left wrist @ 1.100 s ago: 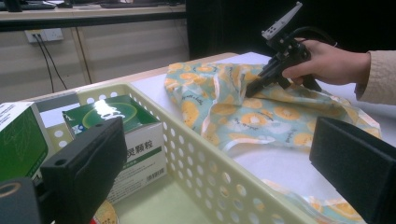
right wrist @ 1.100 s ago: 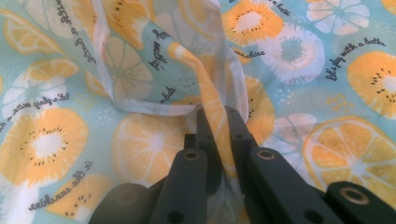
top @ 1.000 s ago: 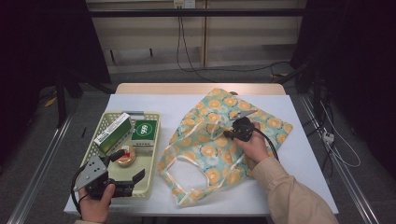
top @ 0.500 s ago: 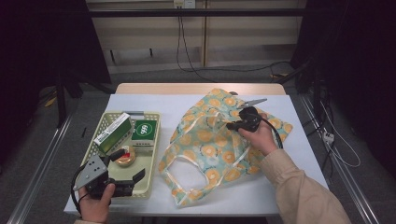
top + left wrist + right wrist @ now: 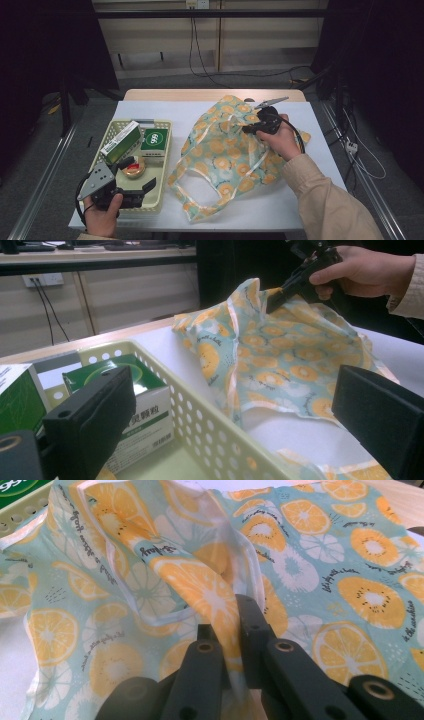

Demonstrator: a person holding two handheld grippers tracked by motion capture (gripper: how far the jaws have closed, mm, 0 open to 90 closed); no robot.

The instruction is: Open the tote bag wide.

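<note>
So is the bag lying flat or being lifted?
Partly lifted: the right tongs pinch a fold of the bag and raise it; the rest lies on the table.

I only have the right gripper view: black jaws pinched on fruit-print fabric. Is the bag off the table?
Observer: Partly. In the left gripper view the right claw holds one fold of the bag raised in a peak; the rest lies on the table.
Operator: Where is the other claw?
Observer: The left claw is open and holds nothing, at the near end of a pale basket beside the bag.
Operator: Anything in that basket?
Observer: Two green-and-white boxes and a small round item nearer the person.
</note>
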